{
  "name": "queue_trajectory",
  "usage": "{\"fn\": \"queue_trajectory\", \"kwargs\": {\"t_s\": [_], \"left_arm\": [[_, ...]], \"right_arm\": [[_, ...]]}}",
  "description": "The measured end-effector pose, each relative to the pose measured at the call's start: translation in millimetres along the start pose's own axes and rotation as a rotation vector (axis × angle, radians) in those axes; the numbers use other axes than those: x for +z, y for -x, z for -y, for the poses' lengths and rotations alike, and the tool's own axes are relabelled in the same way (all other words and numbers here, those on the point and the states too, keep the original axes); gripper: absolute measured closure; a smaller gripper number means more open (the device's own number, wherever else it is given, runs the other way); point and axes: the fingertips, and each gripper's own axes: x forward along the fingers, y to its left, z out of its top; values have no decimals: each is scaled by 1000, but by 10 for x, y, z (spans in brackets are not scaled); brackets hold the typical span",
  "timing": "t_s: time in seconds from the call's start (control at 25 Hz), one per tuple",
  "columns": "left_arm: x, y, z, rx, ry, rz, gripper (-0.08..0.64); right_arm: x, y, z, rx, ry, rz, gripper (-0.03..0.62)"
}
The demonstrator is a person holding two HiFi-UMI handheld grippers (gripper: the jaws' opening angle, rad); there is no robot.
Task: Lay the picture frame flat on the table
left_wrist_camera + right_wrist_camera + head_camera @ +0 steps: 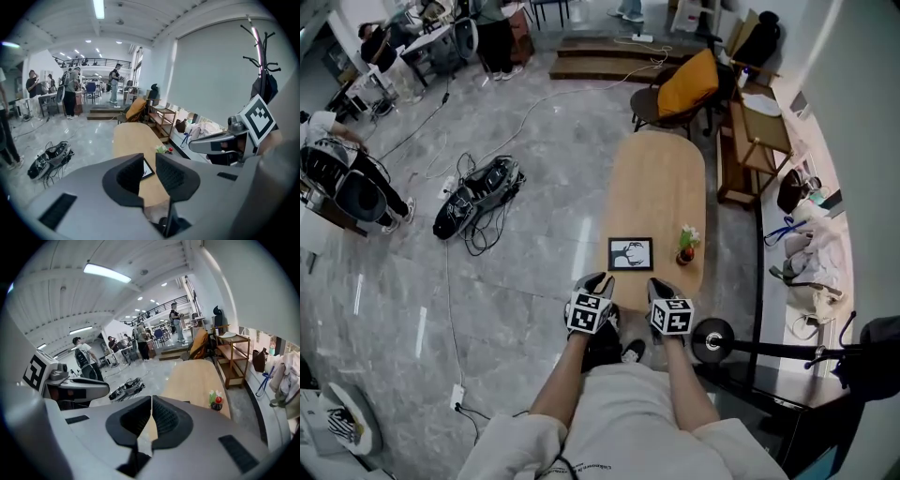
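Head view: the black rectangular picture frame [631,253] lies flat at the near end of my oval wooden tabletop [661,178]. Left gripper view: my left claw [150,161] stands released, empty. Right gripper view: right claw [151,404] clenched, empty.

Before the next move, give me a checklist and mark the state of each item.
1. Picture frame lies flat on the table: ok.
2. Frame sits wholly on the tabletop, not over an edge: ok.
3. Left hand-held gripper holds nothing, jaws a little apart: ok.
4. Right hand-held gripper holds nothing, jaws together: ok.
5. Both hand-held grippers are short of the frame and not touching it: ok.
6. Small potted plant stands upright, apart from the frame: ok.
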Motion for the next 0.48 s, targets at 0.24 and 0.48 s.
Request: {"fn": "queue_trajectory", "kwargs": {"t_s": [0.24, 0.48], "left_arm": [[7, 26, 109, -1, -3, 12, 531], [0, 8, 279, -16, -4, 12, 540]], "right_arm": [[46, 86, 42, 20, -50, 22, 557], [68, 199, 113, 13, -35, 33, 557]]}}
